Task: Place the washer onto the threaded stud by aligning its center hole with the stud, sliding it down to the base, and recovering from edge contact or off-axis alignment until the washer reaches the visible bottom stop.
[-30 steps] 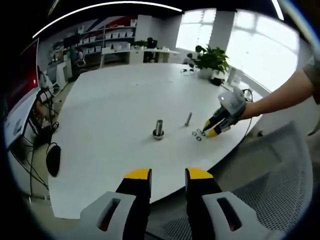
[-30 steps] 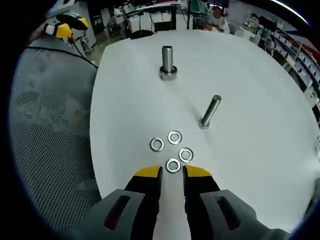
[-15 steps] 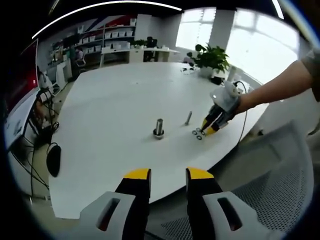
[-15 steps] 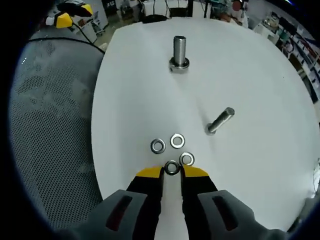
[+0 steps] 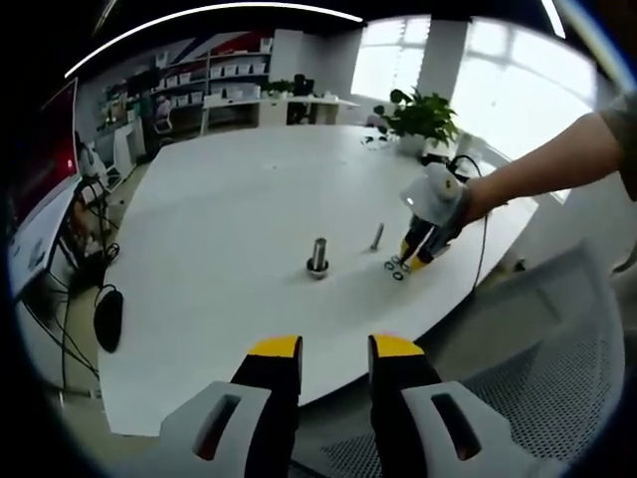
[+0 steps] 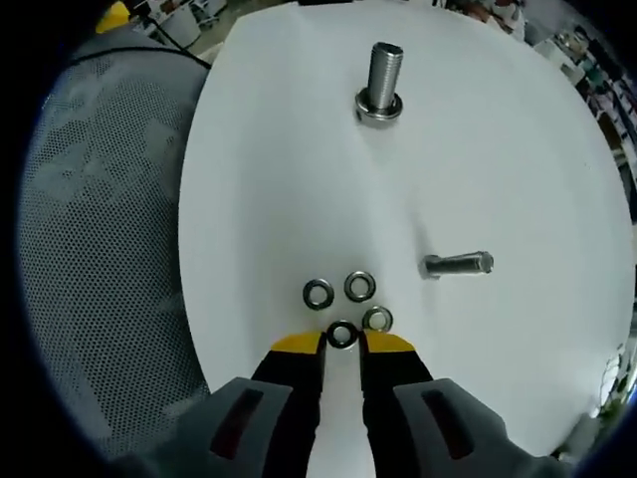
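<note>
- We are at the pick-up step: the right gripper (image 6: 341, 344) hangs steeply over the white table (image 6: 518, 179), its yellow-tipped jaws narrowly parted on either side of the nearest washer (image 6: 342, 335), which lies flat, not yet lifted.
- Three more washers (image 6: 348, 295) lie just beyond it, at about 12 o'clock.
- The threaded stud (image 6: 383, 80) stands upright farther off at 12 o'clock; a loose bolt (image 6: 458, 265) lies at 2 o'clock.
- The left gripper (image 5: 333, 351) waits off the table edge, jaws moderately parted, holding nothing.
- Next, we judge, we should pinch the washer by its rim, then carry it over the stud.
</note>
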Action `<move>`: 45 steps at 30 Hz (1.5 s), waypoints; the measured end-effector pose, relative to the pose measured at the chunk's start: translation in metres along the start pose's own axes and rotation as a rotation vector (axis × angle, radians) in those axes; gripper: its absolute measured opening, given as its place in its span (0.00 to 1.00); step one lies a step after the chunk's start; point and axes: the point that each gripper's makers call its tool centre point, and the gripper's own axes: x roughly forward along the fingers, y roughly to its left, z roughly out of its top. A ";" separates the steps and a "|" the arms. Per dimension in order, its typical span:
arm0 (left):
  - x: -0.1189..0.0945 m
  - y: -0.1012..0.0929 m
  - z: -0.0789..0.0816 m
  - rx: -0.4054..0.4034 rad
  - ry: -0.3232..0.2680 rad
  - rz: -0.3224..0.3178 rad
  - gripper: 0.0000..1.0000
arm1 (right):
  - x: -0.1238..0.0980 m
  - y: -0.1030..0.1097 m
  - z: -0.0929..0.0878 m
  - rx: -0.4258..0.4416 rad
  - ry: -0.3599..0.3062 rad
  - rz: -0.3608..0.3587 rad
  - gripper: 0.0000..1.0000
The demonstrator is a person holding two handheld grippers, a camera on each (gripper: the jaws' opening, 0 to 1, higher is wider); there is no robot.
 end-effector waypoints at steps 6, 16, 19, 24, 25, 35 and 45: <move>0.000 -0.001 -0.001 0.004 0.005 0.000 0.24 | 0.000 0.004 -0.001 -0.046 0.018 0.024 0.20; 0.001 0.001 -0.002 0.003 0.012 0.004 0.24 | 0.000 0.004 -0.002 -0.074 0.046 0.002 0.19; 0.001 0.001 -0.001 0.001 0.011 0.005 0.23 | 0.000 0.003 -0.001 -0.081 0.036 -0.013 0.17; 0.001 0.002 -0.002 -0.001 0.012 0.009 0.23 | 0.001 0.002 -0.001 -0.071 0.029 -0.012 0.16; 0.001 0.001 -0.002 0.001 0.013 0.008 0.23 | 0.001 0.002 -0.001 -0.075 0.030 -0.014 0.16; 0.001 0.000 -0.003 0.015 0.021 0.007 0.22 | 0.002 0.002 -0.001 -0.071 0.033 -0.033 0.14; 0.001 0.001 -0.003 0.010 0.018 0.010 0.22 | 0.000 0.002 -0.001 -0.003 -0.029 -0.056 0.13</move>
